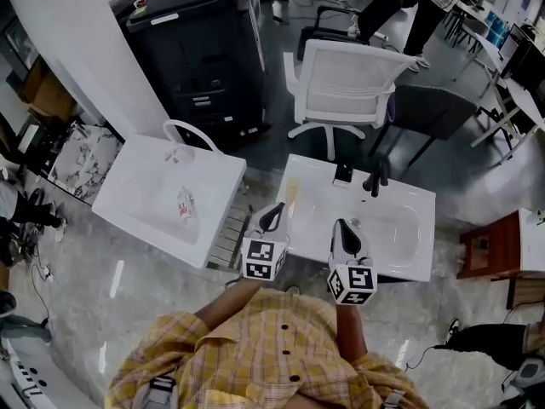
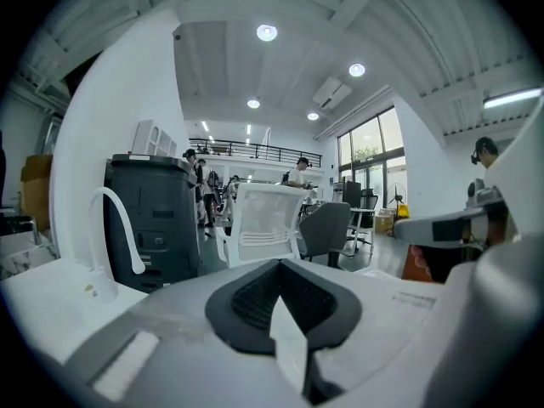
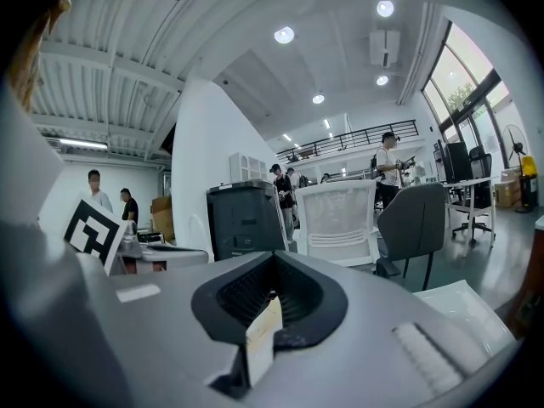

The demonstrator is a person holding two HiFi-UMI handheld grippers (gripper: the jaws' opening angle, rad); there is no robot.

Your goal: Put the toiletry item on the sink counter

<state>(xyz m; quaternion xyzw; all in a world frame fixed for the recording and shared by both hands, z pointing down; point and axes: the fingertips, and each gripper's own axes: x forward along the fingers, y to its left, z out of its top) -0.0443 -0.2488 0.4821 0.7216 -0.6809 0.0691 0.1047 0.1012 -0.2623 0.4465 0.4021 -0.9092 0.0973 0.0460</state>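
A small clear toiletry tube [image 1: 185, 207] with red print lies in the basin of the white left sink [image 1: 128, 177], below its white arched faucet [image 1: 192, 135]. My left gripper [image 1: 273, 216] hovers over the gap between the two sinks, to the tube's right and apart from it, shut with nothing in it. My right gripper [image 1: 341, 229] is over the near edge of the right sink [image 1: 400, 254], also shut and empty. In the left gripper view the black pads [image 2: 255, 300] meet, and the white faucet [image 2: 119, 228] stands at the left. The right gripper view shows its gripper [image 3: 270, 300] with pads together.
The right sink carries a black faucet [image 1: 375, 175] and a small dark flat object [image 1: 343, 175] on its back counter. Behind the sinks stand a white office chair [image 1: 345, 88], a grey chair [image 1: 430, 113] and a large dark printer [image 1: 196, 41]. A wooden stand [image 1: 494, 245] sits at right.
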